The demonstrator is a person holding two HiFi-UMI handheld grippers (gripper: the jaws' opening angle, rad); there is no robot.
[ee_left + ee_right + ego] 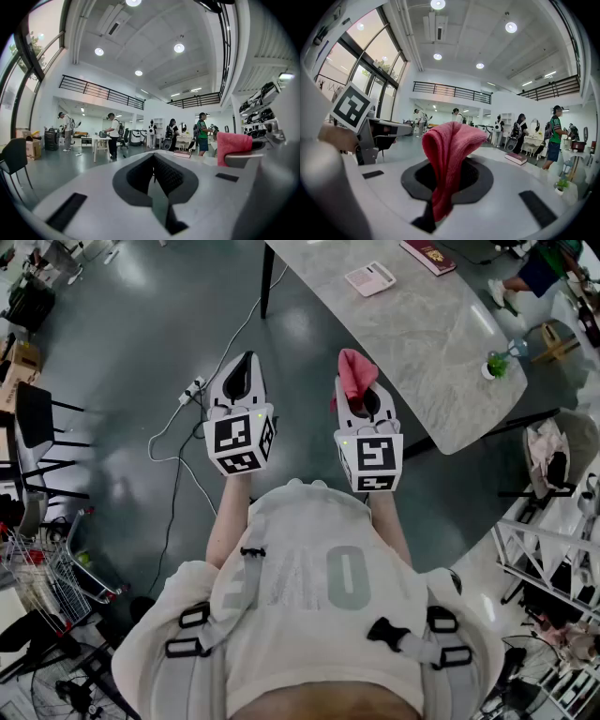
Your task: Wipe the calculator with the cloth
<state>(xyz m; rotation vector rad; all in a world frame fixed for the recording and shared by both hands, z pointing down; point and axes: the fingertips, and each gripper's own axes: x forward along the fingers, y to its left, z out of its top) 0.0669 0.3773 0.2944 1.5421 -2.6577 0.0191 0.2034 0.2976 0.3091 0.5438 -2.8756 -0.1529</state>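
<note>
**Right gripper** [362,395]: clenched on a pink cloth [354,371], whose folded bulk stands up above the jaws. **Left gripper** [246,362]: jaws pressed together on nothing, held level beside the right one. Both hang over the grey floor [141,334], well apart from the marble table [441,343]. The table carries a dark red book [428,254] at its far end, the calculator [370,278] just beside the book, and a small green plant [497,363] by the nearer edge.

Step in hand, as judged: the approach to the table; wiping is not yet begun.

To do it well, the cloth should arrive with its loose fold leading. It should be laid flat on the calculator's face rather than dabbed with the jaw tips, then drawn across in light strokes. The calculator looks light and may slide on the smooth stone. The empty left gripper is best set against one edge first, to pin it.
</note>
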